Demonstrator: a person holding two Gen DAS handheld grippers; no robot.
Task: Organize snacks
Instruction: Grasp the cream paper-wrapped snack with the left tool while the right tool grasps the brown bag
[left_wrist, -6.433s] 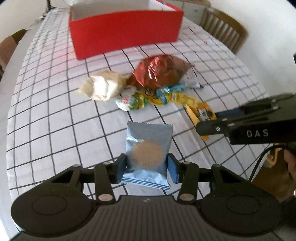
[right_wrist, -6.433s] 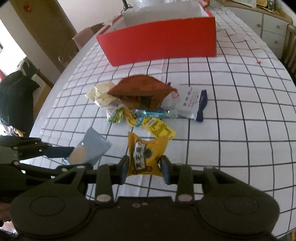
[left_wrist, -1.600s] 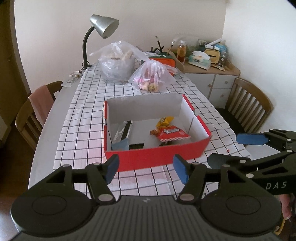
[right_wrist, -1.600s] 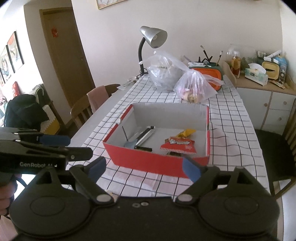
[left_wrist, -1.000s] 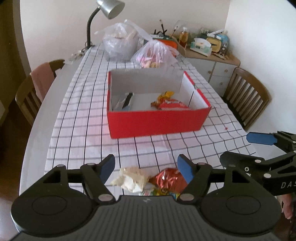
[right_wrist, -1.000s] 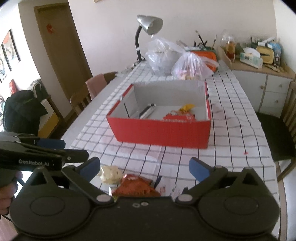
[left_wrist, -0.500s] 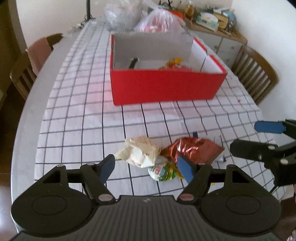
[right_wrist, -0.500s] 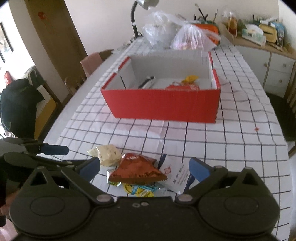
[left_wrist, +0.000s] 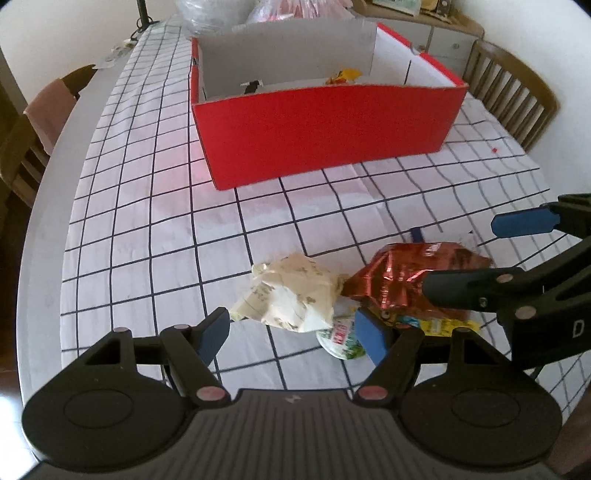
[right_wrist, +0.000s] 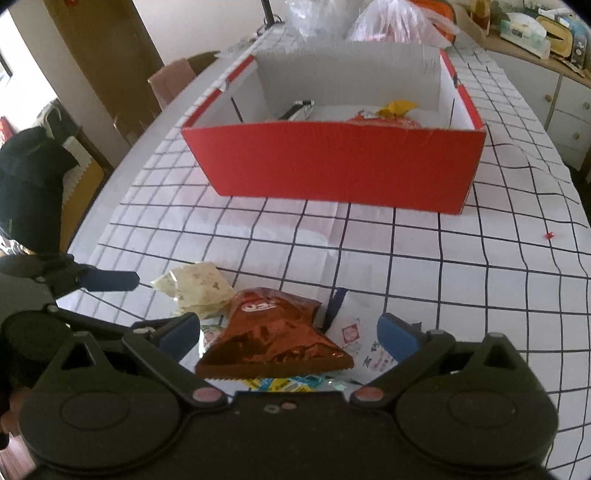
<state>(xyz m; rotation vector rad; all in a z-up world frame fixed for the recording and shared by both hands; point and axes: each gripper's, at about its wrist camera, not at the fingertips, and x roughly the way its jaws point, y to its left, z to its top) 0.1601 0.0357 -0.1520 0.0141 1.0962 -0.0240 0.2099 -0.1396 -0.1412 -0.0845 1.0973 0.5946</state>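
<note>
A red cardboard box (left_wrist: 325, 129) (right_wrist: 332, 162) stands on the checked tablecloth with several snacks inside. In front of it lies a heap of loose snacks: a cream crumpled packet (left_wrist: 291, 291) (right_wrist: 197, 286), a shiny red-brown bag (left_wrist: 410, 277) (right_wrist: 273, 336), a small green-white packet (left_wrist: 341, 334), yellow and blue wrappers (left_wrist: 436, 325) and a white sachet (right_wrist: 360, 338). My left gripper (left_wrist: 291, 332) is open and empty, jaws either side of the cream packet. My right gripper (right_wrist: 288, 332) is open and empty, straddling the red-brown bag; it also shows in the left wrist view (left_wrist: 524, 254).
Wooden chairs stand at the table's left (left_wrist: 33, 122) and right (left_wrist: 513, 92). Plastic bags (right_wrist: 395, 22) and a lamp base sit behind the box. A sideboard (right_wrist: 546, 66) with clutter is at the far right. A dark coat (right_wrist: 29, 184) hangs at the left.
Both grippers have dropped their snacks in the box, opened, and come back down toward the heap of loose snacks, which now lies between their jaws.
</note>
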